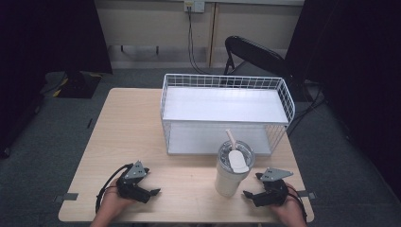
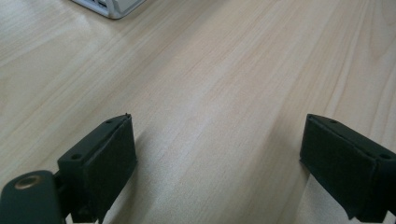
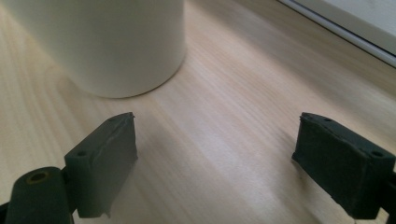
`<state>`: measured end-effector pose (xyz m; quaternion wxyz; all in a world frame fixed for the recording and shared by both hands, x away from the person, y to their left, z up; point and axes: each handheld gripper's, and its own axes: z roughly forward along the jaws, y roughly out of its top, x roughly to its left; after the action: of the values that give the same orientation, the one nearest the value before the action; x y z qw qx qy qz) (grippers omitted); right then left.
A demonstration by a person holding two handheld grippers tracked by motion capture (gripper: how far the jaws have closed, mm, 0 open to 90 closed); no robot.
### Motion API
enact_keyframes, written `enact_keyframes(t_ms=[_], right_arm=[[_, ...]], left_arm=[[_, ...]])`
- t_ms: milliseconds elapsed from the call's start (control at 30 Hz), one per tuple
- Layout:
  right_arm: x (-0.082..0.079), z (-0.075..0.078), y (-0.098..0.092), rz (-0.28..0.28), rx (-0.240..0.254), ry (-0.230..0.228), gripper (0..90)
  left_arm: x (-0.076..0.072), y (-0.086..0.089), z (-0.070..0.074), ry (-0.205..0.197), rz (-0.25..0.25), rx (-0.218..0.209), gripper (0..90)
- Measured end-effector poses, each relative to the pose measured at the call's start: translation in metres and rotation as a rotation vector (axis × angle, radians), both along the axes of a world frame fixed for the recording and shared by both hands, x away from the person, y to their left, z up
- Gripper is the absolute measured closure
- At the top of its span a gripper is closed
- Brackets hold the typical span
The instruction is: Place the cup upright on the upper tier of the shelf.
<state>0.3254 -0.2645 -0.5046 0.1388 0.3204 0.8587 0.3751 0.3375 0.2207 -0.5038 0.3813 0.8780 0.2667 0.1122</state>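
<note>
A cream tumbler (image 1: 230, 176) with a clear lid and a pale straw stands upright near the table's front right. In the right gripper view its base (image 3: 112, 42) sits just beyond the left jaw, apart from it. My right gripper (image 1: 252, 185) rests on the table just right of the tumbler, open (image 3: 215, 140), with bare wood between its jaws. At the front left my left gripper (image 1: 150, 182) lies on the table, also open (image 2: 217, 140) and holding nothing.
A white wire rack (image 1: 226, 81) with two shelves stands at the back right of the wooden table (image 1: 127, 132); its base edge (image 3: 355, 25) and a corner (image 2: 112, 7) show in the gripper views. A black folding chair (image 1: 255, 52) stands behind the table.
</note>
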Motion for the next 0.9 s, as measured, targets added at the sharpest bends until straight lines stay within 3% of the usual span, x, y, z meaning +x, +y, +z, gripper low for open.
enact_keyframes(t_ms=[300,400,700,900], right_arm=[[0.0,0.0,0.0,-0.017,0.0,0.0,12.1],[-0.003,0.003,0.003,0.009,-0.005,0.015,15.9],[-0.016,0.027,0.019,0.126,0.114,-0.032,16.3],[-0.019,0.041,0.029,0.152,0.195,-0.078,15.2]], left_arm=[[0.0,0.0,0.0,0.0,0.001,0.0,9.8],[0.0,0.0,0.0,0.0,0.0,0.001,9.8],[0.0,0.0,0.0,0.0,0.001,0.0,9.7],[0.0,0.0,0.0,0.0,0.001,0.0,9.7]])
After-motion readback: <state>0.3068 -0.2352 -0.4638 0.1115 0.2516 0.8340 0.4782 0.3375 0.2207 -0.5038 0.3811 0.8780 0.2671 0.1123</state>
